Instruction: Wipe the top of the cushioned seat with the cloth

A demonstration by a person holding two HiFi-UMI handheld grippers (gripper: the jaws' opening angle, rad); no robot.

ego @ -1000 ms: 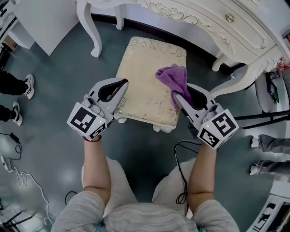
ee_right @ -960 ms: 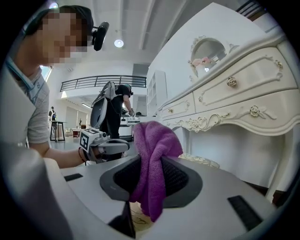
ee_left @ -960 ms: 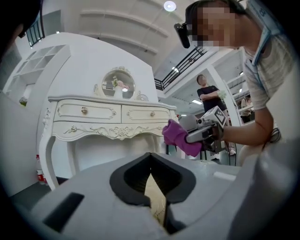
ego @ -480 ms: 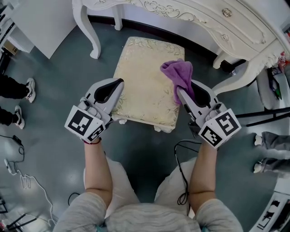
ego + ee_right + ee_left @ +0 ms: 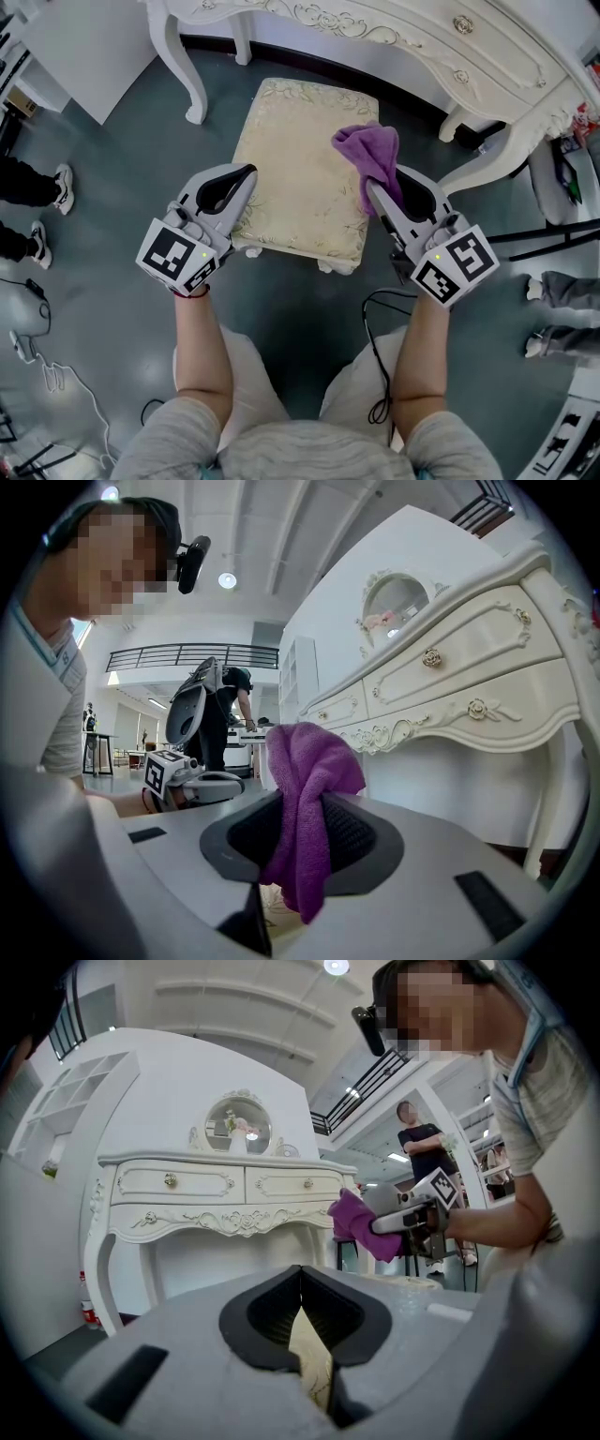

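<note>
Head view: high above the person's forearms, looking steeply down and forward onto the cream patterned cushioned seat (image 5: 305, 178), with the white carved dressing table (image 5: 412, 37) along the top edge. Left gripper view: low, level, close behind its own jaws, facing the table front and across to the right gripper (image 5: 380, 1226). Right gripper view: same height, looking back at the left gripper (image 5: 230, 782), table on its right. Both show a cream sliver under the jaws, probably the seat.

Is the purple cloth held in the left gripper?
No, the purple cloth hangs clamped between the jaws of the right gripper.
</note>
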